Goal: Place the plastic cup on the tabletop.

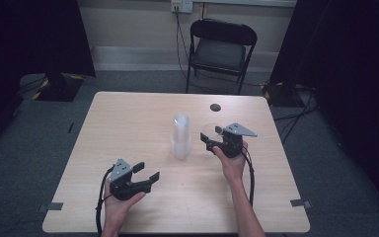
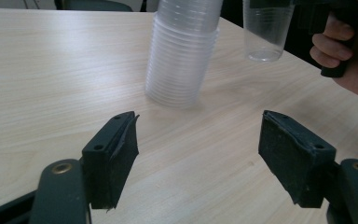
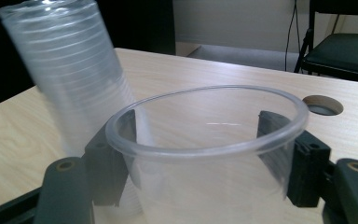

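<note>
A tall stack of clear plastic cups [image 1: 181, 137] stands upside down near the middle of the light wooden table [image 1: 128, 118]. In the left gripper view the stack [image 2: 182, 56] rises just beyond my jaws. Right of the stack, my right gripper [image 1: 210, 138] is shut on a single clear cup [image 1: 208, 130], mouth up. Its rim [image 3: 205, 154] spans both black pads [image 3: 121, 154] of my right gripper [image 3: 196, 119]. The cup [image 2: 266, 28] sits low over the table. My left gripper [image 1: 147, 171] rests near the front edge, wide open [image 2: 199, 119] and holding nothing.
A round cable hole [image 1: 215, 107] lies in the table's far right part, also [image 3: 323, 105]. A black folding chair [image 1: 220, 47] stands behind the table. Dark curtains flank both sides. The wood left of the stack is bare.
</note>
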The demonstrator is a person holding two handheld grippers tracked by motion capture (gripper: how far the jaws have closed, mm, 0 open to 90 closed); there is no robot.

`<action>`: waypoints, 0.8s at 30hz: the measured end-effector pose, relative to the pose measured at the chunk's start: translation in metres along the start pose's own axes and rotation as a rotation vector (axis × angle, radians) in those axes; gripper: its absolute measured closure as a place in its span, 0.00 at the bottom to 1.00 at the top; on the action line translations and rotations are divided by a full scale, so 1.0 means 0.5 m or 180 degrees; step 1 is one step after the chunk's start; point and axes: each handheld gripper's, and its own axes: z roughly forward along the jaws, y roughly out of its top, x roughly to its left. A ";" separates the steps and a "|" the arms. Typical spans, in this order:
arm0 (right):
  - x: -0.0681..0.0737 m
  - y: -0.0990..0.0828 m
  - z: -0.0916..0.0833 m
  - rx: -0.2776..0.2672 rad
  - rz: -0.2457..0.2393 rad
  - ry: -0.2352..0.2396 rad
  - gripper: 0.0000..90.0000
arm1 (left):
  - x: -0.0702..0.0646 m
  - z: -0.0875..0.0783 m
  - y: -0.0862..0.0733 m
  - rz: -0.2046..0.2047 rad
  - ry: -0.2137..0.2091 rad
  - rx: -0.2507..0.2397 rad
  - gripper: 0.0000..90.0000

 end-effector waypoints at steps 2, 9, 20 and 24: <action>-0.007 0.003 0.005 -0.0017 0.0032 -0.0054 0.32 | 0.001 0.003 0.004 0.0005 0.0016 -0.0006 0.31; -0.030 0.009 0.031 0.0036 0.0080 -0.0117 0.31 | 0.003 0.007 0.008 -0.0020 0.0036 0.0000 0.31; -0.058 -0.023 0.080 0.0212 0.0173 -0.0169 0.30 | 0.000 0.008 0.001 -0.0032 -0.0032 0.0073 0.34; -0.057 -0.024 0.087 0.0239 0.0159 -0.0131 0.29 | -0.001 0.005 0.003 -0.0018 -0.0039 0.0071 0.36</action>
